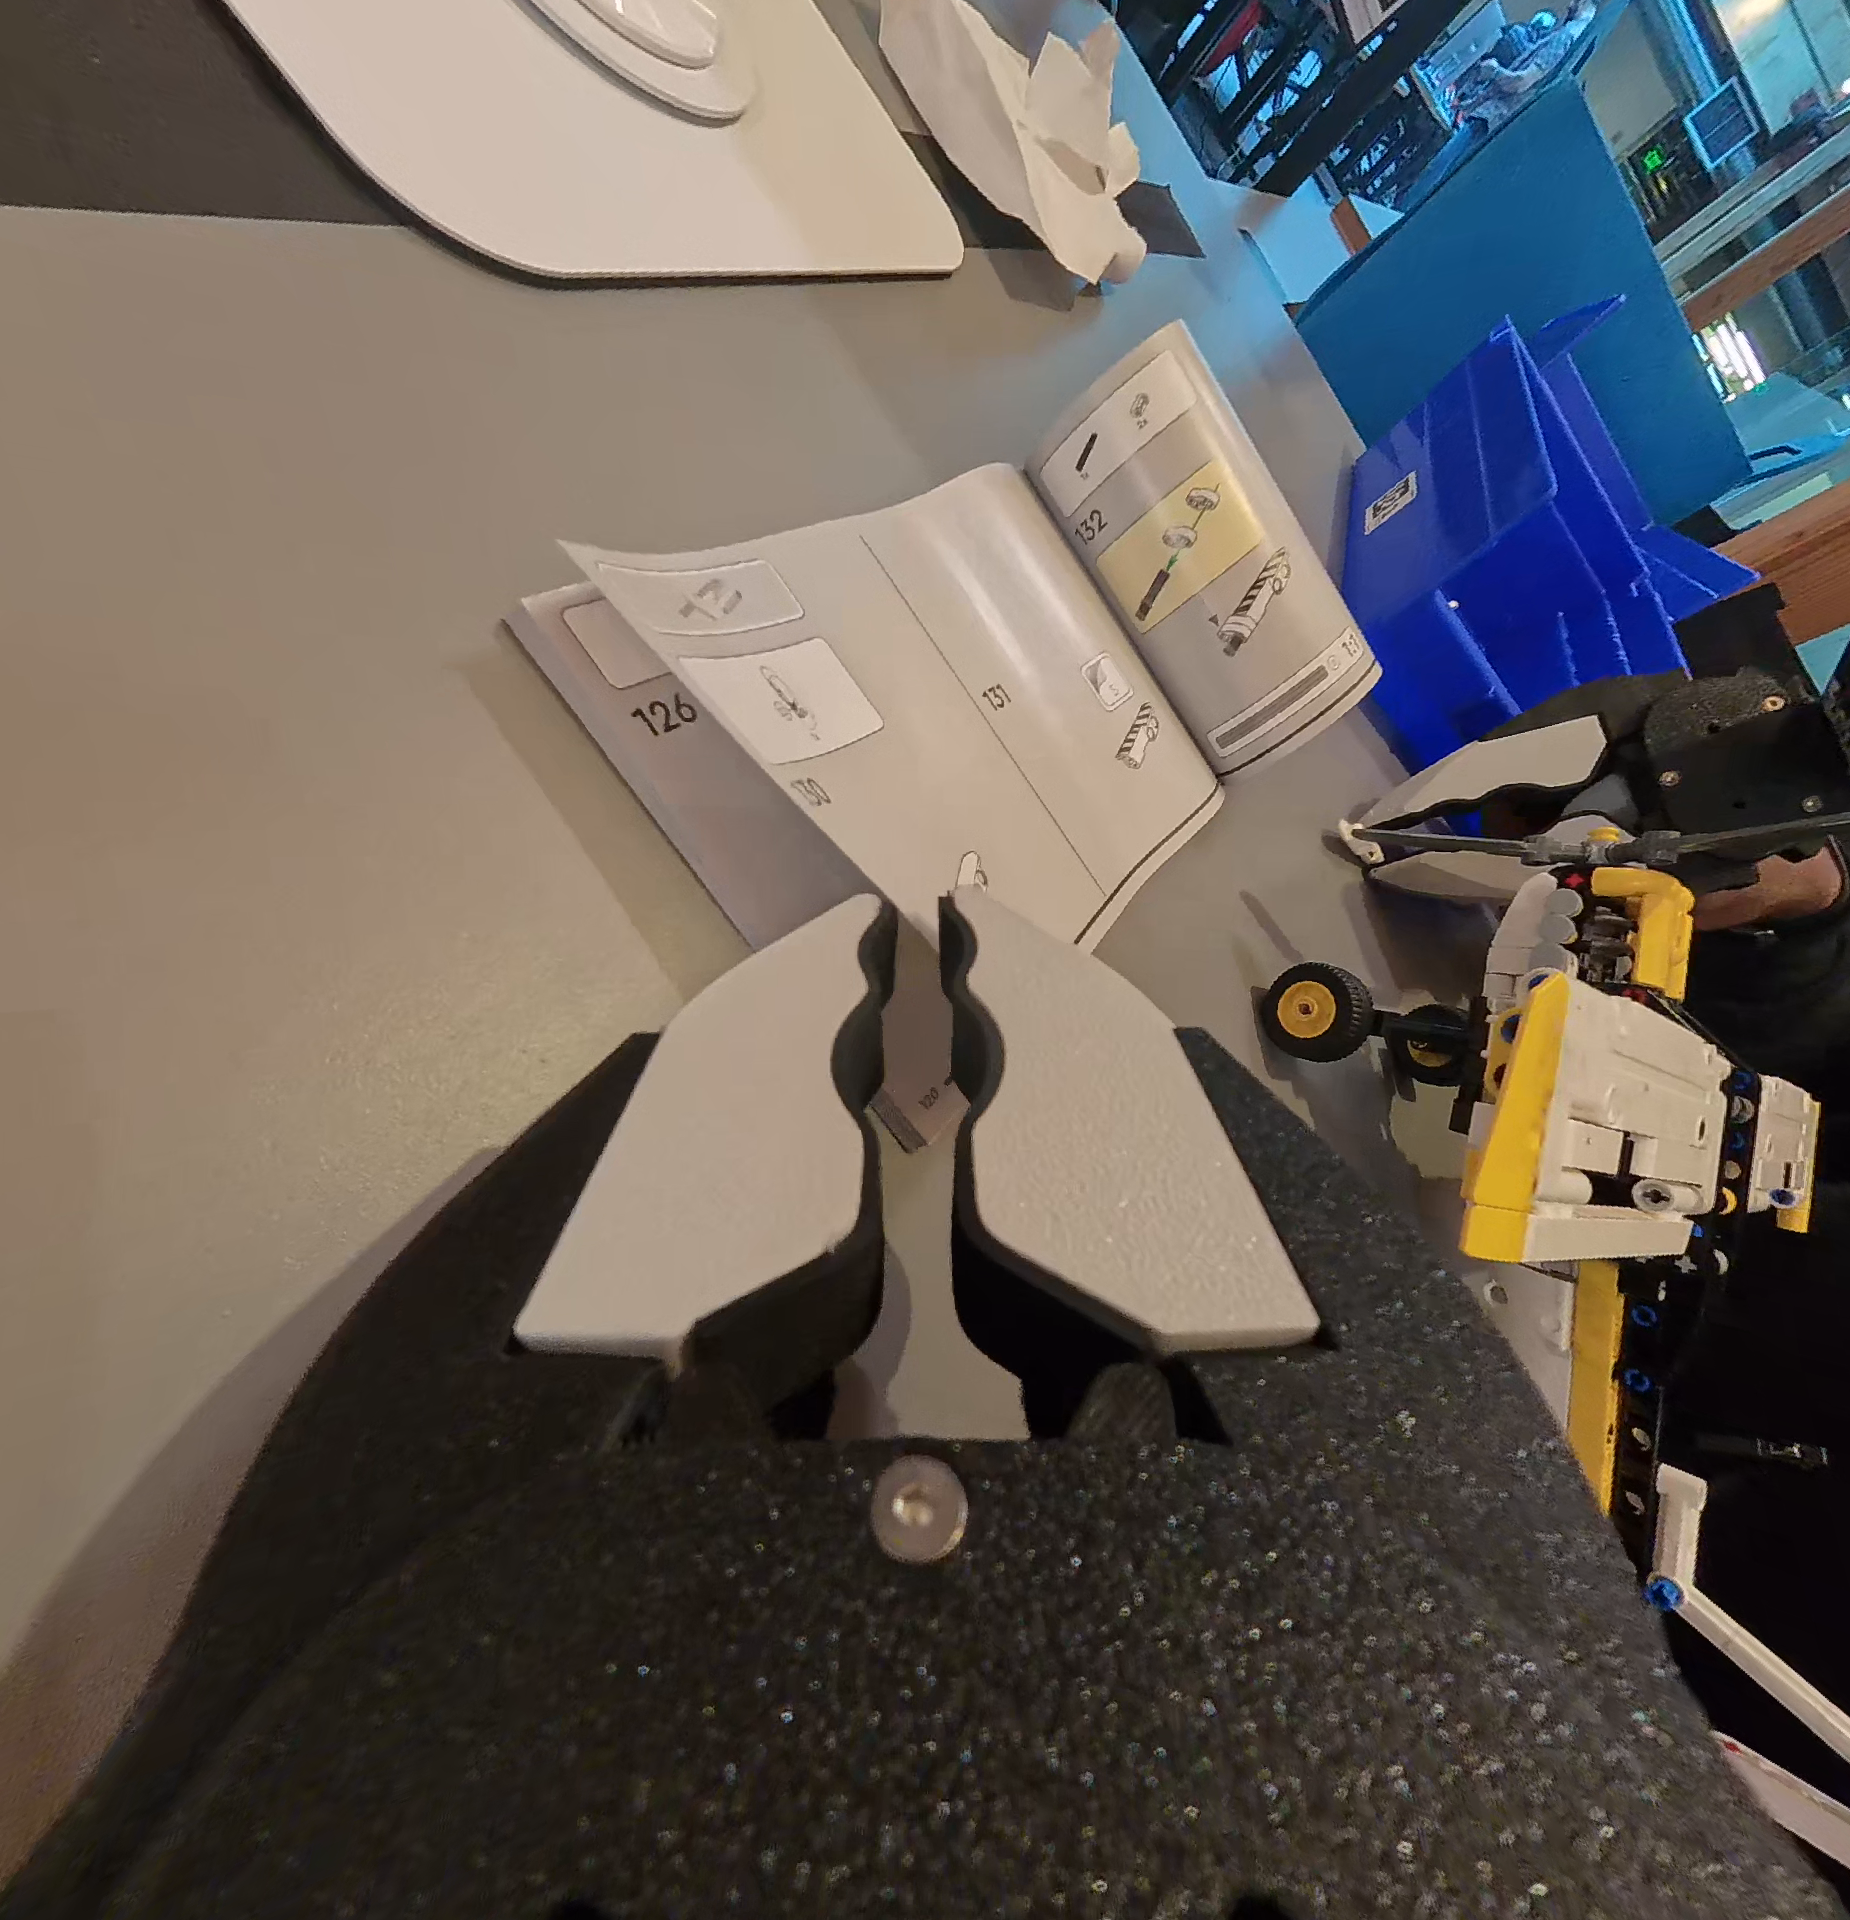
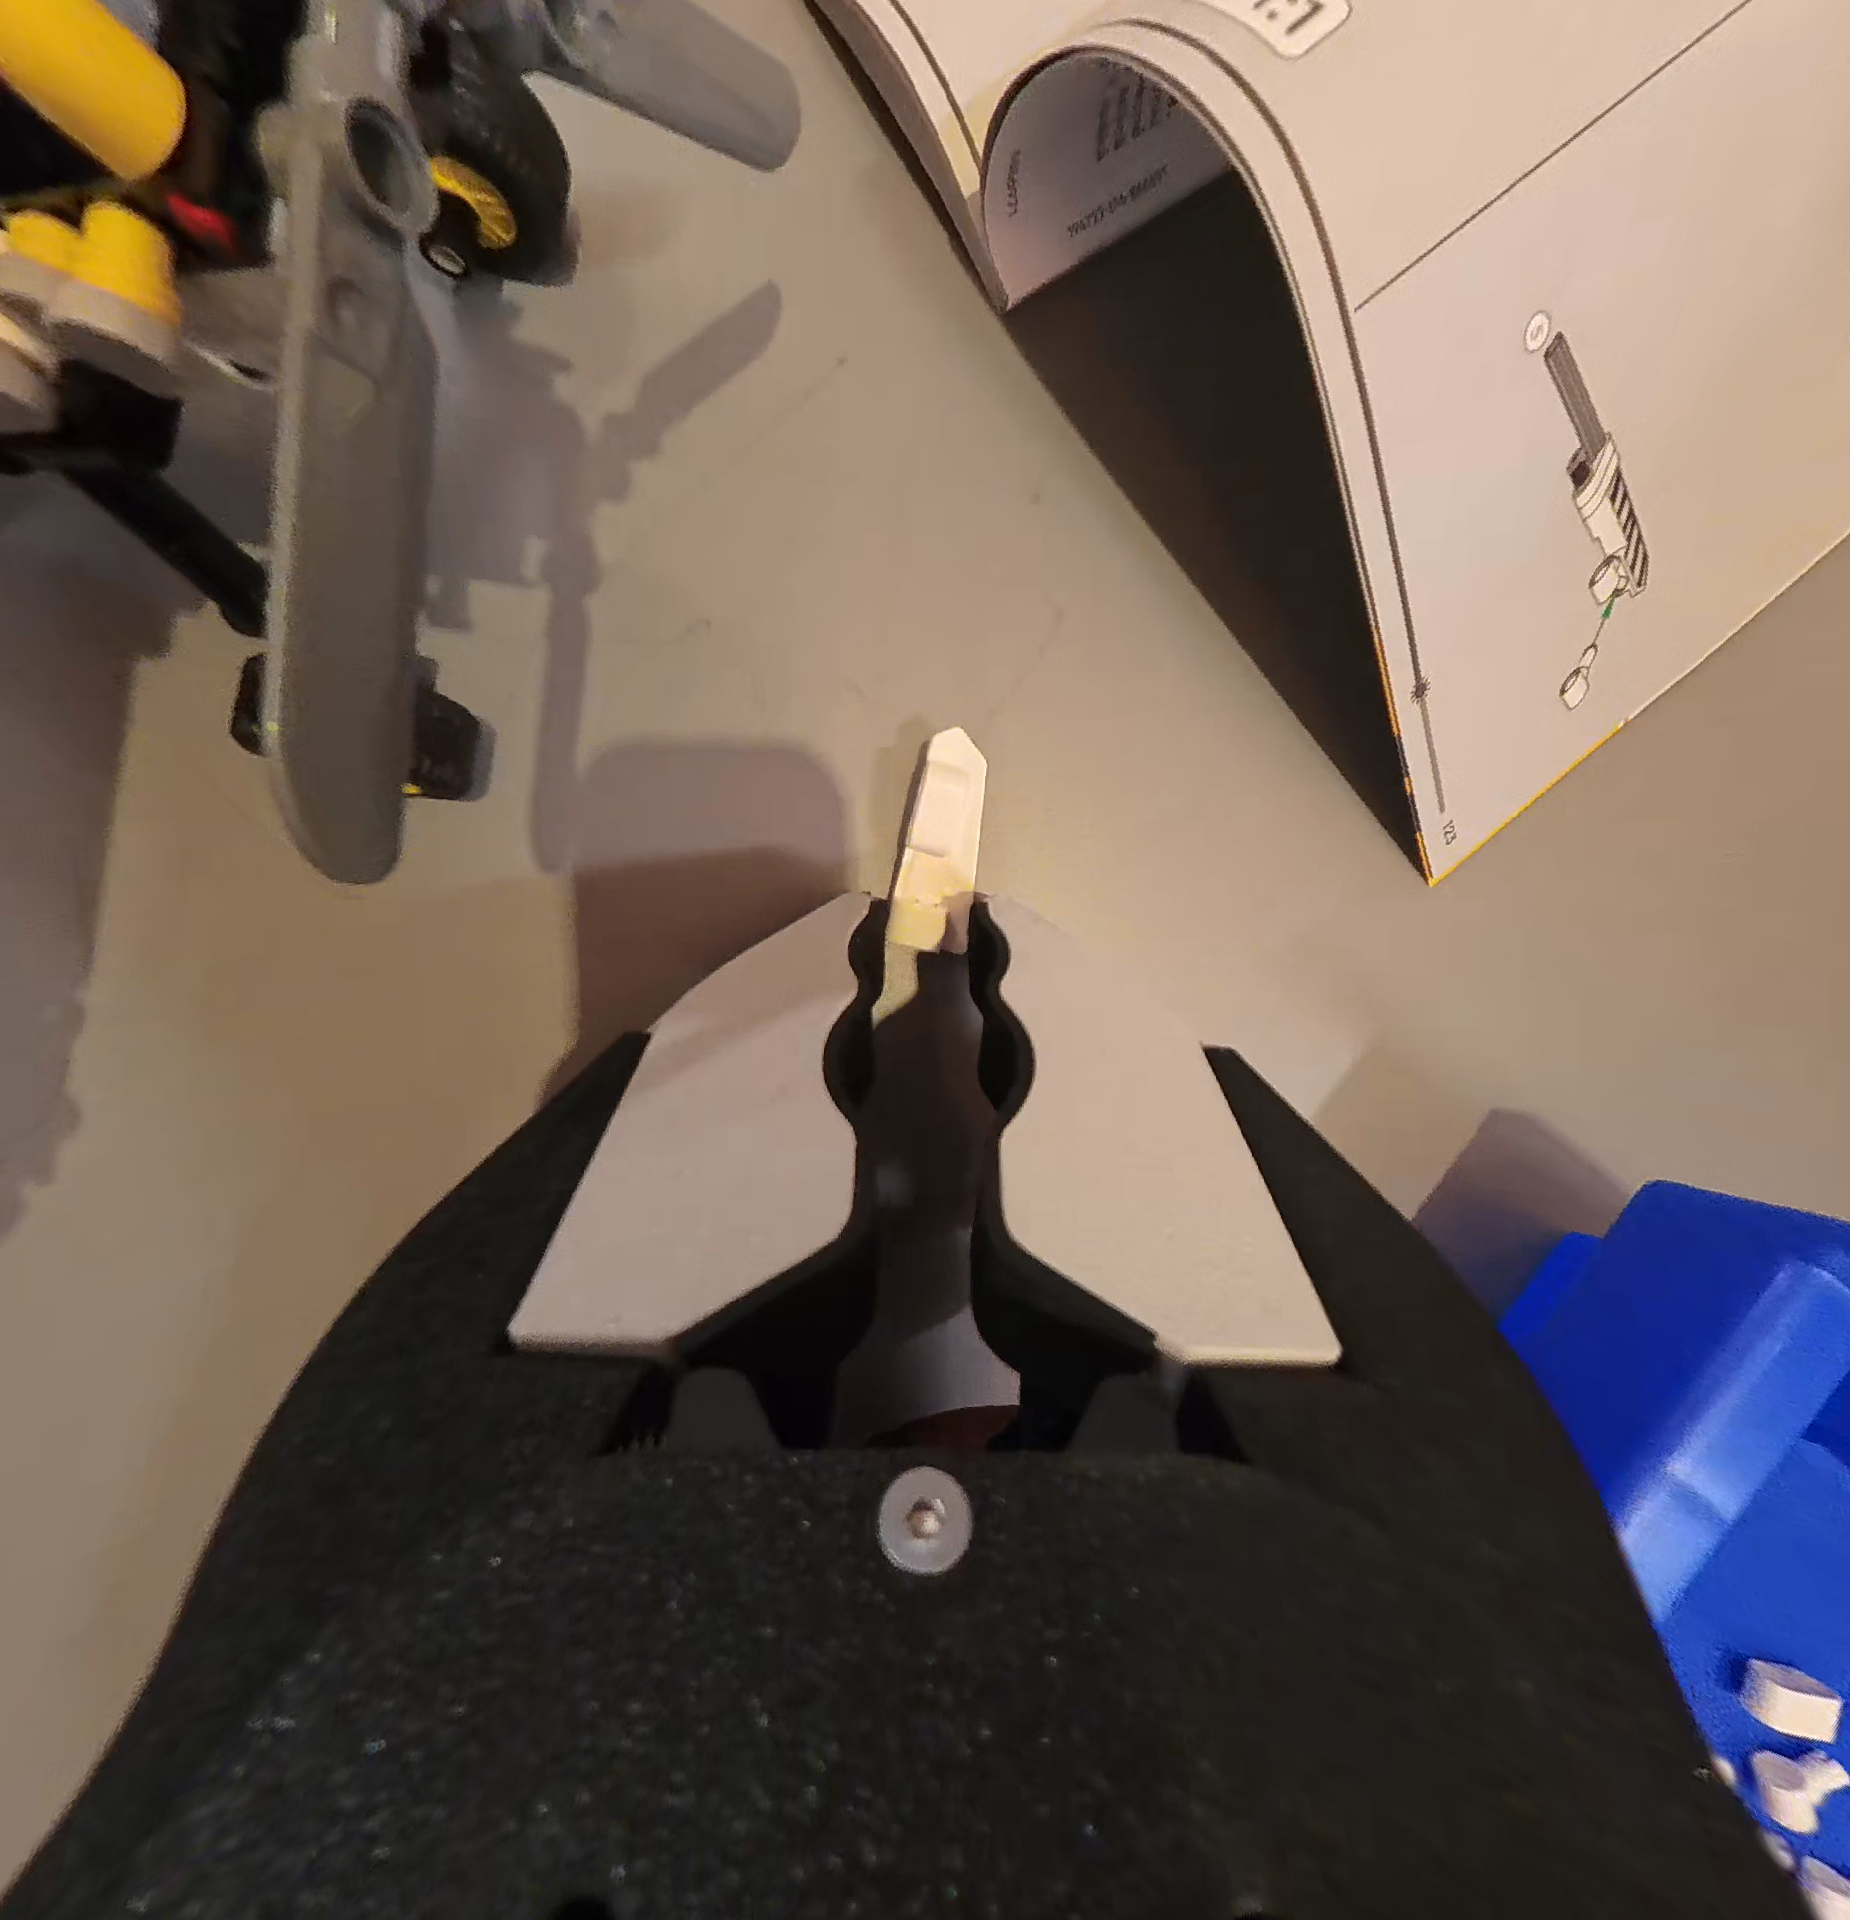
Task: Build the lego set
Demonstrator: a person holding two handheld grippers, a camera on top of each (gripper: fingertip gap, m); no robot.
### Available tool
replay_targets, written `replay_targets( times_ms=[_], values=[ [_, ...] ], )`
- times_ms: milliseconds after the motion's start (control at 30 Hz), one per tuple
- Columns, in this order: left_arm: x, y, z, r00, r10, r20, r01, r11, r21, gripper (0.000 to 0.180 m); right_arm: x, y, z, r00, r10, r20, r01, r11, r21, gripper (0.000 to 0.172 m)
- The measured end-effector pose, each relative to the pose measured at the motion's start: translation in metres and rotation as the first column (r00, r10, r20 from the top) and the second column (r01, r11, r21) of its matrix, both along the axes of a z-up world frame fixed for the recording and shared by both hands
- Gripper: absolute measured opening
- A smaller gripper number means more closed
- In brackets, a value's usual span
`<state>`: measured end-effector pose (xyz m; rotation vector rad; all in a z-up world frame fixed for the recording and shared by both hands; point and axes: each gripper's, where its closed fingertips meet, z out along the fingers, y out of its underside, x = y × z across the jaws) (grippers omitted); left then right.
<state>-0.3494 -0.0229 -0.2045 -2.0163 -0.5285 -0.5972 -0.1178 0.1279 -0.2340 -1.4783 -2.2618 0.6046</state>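
Our right claw (image 2: 926,914) grips a small white brick piece (image 2: 947,810) above the tabletop (image 2: 692,644); left claw (image 1: 916,914) slightly parted, empty, over booklet (image 1: 900,665).

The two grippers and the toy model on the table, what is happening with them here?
A person works with two handheld grippers over a grey table. The right gripper pinches a small white piece by one end, near a yellow and white brick-built model. The left gripper is slightly open over the edge of an open instruction booklet. A blue bin stands beyond.
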Motion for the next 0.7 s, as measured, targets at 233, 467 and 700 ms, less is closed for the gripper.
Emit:
replay_targets(
  times_ms=[233,467,700],
  values=[
    [-0.003,0.000,0.001,1.000,0.016,0.003,-0.016,1.000,0.010,0.012,0.000,0.000,0.000,1.000,-0.013,-0.021,0.012,0.999,-0.032,0.015],
    [-0.008,-0.001,0.003,0.999,0.045,0.000,-0.045,0.999,0.022,0.013,0.000,0.000,0.000,0.999,-0.019,-0.033,0.018,0.999,-0.036,0.015],
    [-0.018,-0.002,0.008,0.994,0.107,-0.018,-0.106,0.993,0.049,0.015,0.000,0.000,0.000,0.999,-0.022,-0.038,0.021,0.999,-0.036,0.015]
  ],
)
